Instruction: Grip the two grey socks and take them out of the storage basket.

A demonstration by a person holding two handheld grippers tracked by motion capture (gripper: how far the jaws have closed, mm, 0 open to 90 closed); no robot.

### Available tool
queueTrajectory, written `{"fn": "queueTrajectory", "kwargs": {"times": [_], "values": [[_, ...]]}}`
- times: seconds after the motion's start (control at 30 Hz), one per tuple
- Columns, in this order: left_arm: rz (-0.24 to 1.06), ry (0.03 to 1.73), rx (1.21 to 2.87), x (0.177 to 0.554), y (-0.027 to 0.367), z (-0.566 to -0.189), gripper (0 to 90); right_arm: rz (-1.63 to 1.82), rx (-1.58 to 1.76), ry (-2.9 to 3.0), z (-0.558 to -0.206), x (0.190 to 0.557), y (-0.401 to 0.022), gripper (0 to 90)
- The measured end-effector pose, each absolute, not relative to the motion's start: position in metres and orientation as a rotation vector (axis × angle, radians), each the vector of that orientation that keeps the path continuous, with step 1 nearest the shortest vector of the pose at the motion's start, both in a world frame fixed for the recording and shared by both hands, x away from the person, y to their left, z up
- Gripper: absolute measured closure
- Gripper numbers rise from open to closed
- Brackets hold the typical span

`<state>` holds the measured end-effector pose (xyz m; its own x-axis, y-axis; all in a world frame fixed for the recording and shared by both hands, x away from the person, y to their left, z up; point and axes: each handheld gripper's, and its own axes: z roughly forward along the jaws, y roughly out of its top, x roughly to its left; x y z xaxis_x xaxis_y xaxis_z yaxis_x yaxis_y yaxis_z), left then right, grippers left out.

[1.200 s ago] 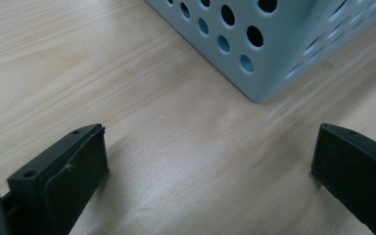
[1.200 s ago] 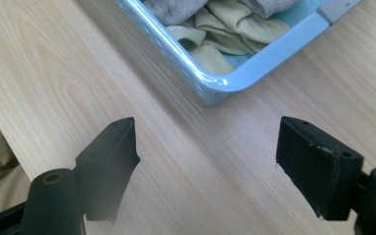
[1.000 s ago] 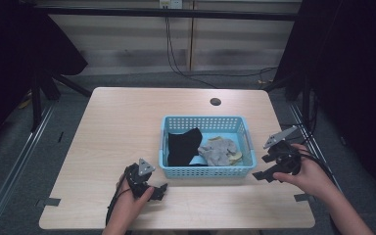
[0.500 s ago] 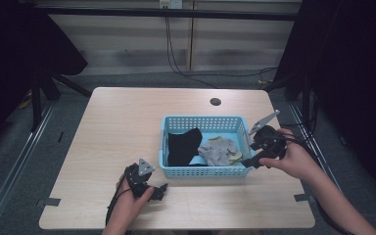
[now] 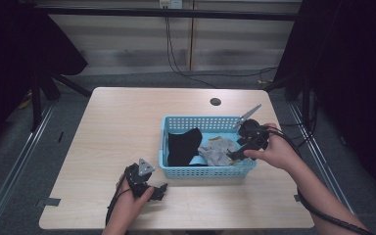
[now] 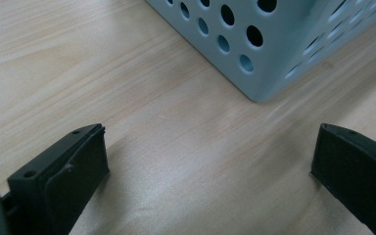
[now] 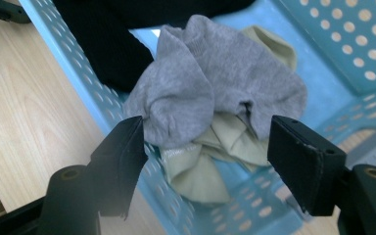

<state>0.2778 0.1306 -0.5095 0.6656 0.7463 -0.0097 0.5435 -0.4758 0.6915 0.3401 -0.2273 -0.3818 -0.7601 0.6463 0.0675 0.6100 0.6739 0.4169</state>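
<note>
From above, your right gripper [image 5: 239, 151] reaches over the blue basket [image 5: 176, 171] toward the grey sock [image 5: 217, 151], while your left gripper [image 5: 157, 190] rests released on the bench [image 5: 117, 127]. Its own view shows bare wood between wide jaws. In the right gripper view the jaws have just been narrowing around the sock, not yet pinching

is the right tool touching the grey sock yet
Cannot tell: in the right gripper view the right tool has open jaws flanking the grey sock, contact unclear.
</note>
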Motion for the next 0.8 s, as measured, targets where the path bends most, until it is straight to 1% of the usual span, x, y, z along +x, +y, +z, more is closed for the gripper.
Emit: {"fn": "queueTrajectory", "kwargs": {"times": [0.1, 0.4, 0.8], "values": [[0.383, 0.988, 2.202, 0.278, 0.131, -0.509, 0.0, 0.632, 1.026, 2.813, -0.384, 0.346, -0.218, 31.8], [0.385, 0.991, 2.2, 0.278, 0.131, -0.509, 0.0, 0.587, 1.019, 2.841, -0.394, 0.355, -0.199, 32.6], [0.382, 0.99, 2.199, 0.278, 0.131, -0.51, 0.0, 0.548, 1.024, 2.863, -0.419, 0.37, -0.181, 33.3]]}}
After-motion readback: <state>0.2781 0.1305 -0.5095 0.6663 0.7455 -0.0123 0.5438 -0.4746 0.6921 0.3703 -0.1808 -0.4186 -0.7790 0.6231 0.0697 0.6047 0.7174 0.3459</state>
